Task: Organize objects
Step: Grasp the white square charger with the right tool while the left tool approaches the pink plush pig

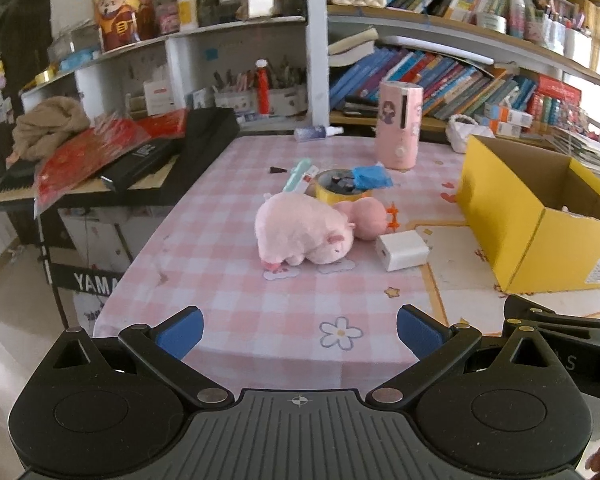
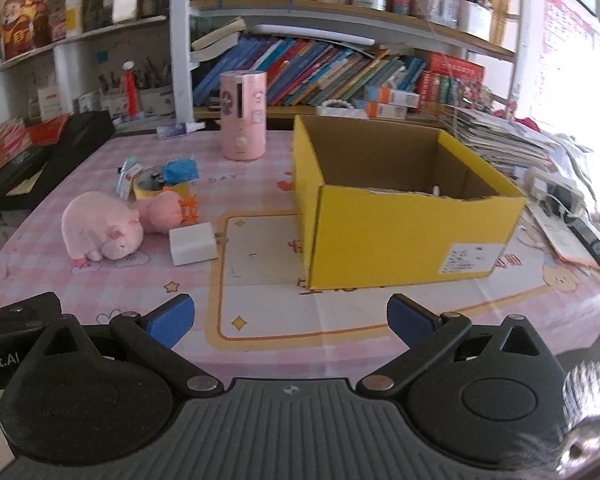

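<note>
A pink plush pig [image 1: 304, 234] [image 2: 100, 226] lies on the pink checked tablecloth, with a second pink plush toy [image 1: 366, 216] [image 2: 162, 210] behind it. A white charger block [image 1: 402, 250] [image 2: 192, 244] rests beside them. Behind stands a yellow tape roll [image 1: 336, 190] [image 2: 156, 186] with a blue packet [image 1: 370, 176] [image 2: 180, 170] on it. An open yellow cardboard box [image 1: 540, 216] [image 2: 400, 232] stands to the right. My left gripper [image 1: 300, 330] is open near the table's front edge, short of the pig. My right gripper [image 2: 290, 320] is open in front of the box.
A tall pink cylinder [image 1: 398, 124] [image 2: 244, 114] stands at the back of the table. Bookshelves [image 2: 340, 64] fill the wall behind. A keyboard with red packets [image 1: 100, 168] sits left of the table. Papers and a phone [image 2: 592, 240] lie at the right.
</note>
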`<state>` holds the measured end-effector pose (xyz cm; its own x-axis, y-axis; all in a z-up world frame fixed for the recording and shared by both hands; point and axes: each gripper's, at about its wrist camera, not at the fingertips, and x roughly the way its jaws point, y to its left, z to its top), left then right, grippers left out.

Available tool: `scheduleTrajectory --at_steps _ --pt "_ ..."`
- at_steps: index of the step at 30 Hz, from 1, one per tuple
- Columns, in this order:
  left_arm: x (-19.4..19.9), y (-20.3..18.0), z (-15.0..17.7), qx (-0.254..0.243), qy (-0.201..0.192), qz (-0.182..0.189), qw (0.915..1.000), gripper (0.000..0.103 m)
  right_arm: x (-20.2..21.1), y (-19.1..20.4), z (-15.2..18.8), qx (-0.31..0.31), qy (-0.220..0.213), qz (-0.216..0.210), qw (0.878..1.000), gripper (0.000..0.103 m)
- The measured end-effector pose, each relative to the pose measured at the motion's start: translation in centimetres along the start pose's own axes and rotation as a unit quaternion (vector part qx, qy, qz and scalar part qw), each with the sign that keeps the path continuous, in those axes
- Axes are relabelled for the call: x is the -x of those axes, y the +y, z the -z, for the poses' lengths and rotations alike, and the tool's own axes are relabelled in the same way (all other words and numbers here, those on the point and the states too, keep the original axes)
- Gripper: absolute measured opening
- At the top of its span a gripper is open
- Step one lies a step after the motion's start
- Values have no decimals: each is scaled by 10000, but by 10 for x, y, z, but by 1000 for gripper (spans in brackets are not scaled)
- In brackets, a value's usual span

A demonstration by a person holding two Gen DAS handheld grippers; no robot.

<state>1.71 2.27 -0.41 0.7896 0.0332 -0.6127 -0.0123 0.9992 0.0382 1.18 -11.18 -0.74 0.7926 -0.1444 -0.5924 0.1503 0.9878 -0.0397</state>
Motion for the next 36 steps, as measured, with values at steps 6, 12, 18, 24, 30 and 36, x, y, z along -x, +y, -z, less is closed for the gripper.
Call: scheduleTrajectory --at_steps 6,12,18,24,30,36 --pt "-15 12 -5 316 -9 -166 9994 103 -23 7 -9 99 272 -491 9984 103" --pt "-35 23 -13 605 194 -285 9976 103 -51 21 -19 407 364 -856 9948 102" --pt "-53 30 -22 844 269 -395 9953 103 -82 37 -28 703 455 -1357 9872 80" --pt "-67 33 -34 874 186 -522 9946 103 -120 51 -38 895 511 -1464 9838 74" --pt "-82 34 -45 844 197 -639 9942 103 -162 59 -48 910 729 -1411 9831 74" --pt "-96 34 -52 859 293 -684 9935 103 -186 65 -50 1032 885 -1423 9804 74"
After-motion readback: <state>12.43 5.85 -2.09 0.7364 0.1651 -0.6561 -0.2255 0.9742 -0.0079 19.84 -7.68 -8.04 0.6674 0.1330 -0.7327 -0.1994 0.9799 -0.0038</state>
